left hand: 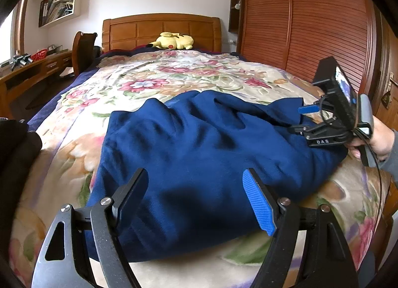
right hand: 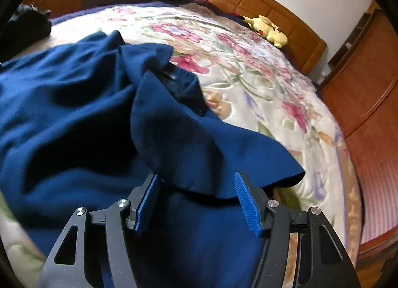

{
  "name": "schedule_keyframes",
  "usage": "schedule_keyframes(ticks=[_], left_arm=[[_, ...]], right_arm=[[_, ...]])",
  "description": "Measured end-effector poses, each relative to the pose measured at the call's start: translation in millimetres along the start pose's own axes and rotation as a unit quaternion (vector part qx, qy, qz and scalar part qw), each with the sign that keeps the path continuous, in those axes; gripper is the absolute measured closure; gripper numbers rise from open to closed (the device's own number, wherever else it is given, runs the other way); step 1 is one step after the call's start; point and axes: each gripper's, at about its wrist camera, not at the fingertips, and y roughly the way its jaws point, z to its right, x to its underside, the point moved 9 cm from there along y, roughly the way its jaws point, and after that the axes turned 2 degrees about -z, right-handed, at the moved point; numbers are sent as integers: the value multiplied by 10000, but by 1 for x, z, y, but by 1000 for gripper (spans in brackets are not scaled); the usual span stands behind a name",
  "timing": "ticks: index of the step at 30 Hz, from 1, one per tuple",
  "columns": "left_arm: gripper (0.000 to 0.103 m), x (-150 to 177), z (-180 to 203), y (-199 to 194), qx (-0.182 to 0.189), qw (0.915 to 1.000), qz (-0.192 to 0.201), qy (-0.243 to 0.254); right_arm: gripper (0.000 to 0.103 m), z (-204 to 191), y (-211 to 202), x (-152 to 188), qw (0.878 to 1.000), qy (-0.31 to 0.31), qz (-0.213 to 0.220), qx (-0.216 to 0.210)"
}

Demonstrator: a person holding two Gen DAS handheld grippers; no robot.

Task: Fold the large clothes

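Left wrist view: we saw a rumpled navy garment point(left hand: 189, 153) lying on the floral bedspread point(left hand: 159, 81). Our left gripper point(left hand: 196, 201) hovered over its near edge, fingers spread, gripping nothing. Our right gripper point(right hand: 197, 201) stood with fingers spread around a raised fold, pads apart from it.

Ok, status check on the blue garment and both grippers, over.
Left gripper open above blue garment. Right gripper open, fabric flap between jaws, ungripped. Garment rumpled on bed. Nothing blocking.

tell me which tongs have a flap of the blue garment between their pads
The right tongs: a raised flap of the blue garment sits between them. The left tongs stand open over flat cloth.
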Motion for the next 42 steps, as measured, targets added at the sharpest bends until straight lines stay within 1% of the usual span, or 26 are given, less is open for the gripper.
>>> schedule_keyframes(ticks=[1,2,4,9,13,17,20,22,23,24,25,26,28,31,33,35,39,42], left_arm=[[24,0,0,0,-1,10000,5,-1],[24,0,0,-1,-1,10000,10,2],[24,0,0,-1,6,10000,15,11],[24,0,1,0,3,10000,-3,50],[24,0,1,1,-6,10000,-17,51],[24,1,0,3,-18,10000,-40,41],[24,1,0,4,-13,10000,-48,36],[24,2,-1,4,-2,10000,-67,27],[24,2,-1,5,1,10000,-73,28],[24,2,-1,5,7,10000,-75,38],[24,2,0,5,11,10000,-75,49],[24,1,0,6,14,10000,-75,60],[24,1,2,6,33,9999,-74,85],[24,0,4,6,36,9999,-69,117],[24,1,5,5,25,9999,-64,133],[24,1,5,4,8,9999,-51,152],[24,2,4,3,-11,9999,-54,125],[24,3,3,2,-19,9999,-63,92]], right_arm=[[57,2,2,-2,10000,-52,-13,62],[81,4,4,-4,9999,-101,-41,79],[97,11,8,-12,9996,-140,-44,226],[99,35,15,-44,9975,61,261,658],[99,54,20,-81,9940,369,517,893],[99,51,37,-110,9916,323,601,1098],[99,49,50,-121,9910,414,669,1082],[99,50,63,-122,9907,441,605,1133],[99,50,70,-122,9911,454,514,1137],[95,50,75,-121,9919,473,405,1106],[81,52,77,-121,9924,515,344,1062],[57,52,78,-123,9932,619,339,922],[35,57,69,-128,9937,875,507,476],[31,69,48,-131,9895,1143,827,327],[31,75,38,-125,9877,1245,920,212],[31,82,29,-117,9869,1234,999,287],[30,92,19,-93,9856,1328,976,371],[30,103,28,-70,9861,1447,665,467]])
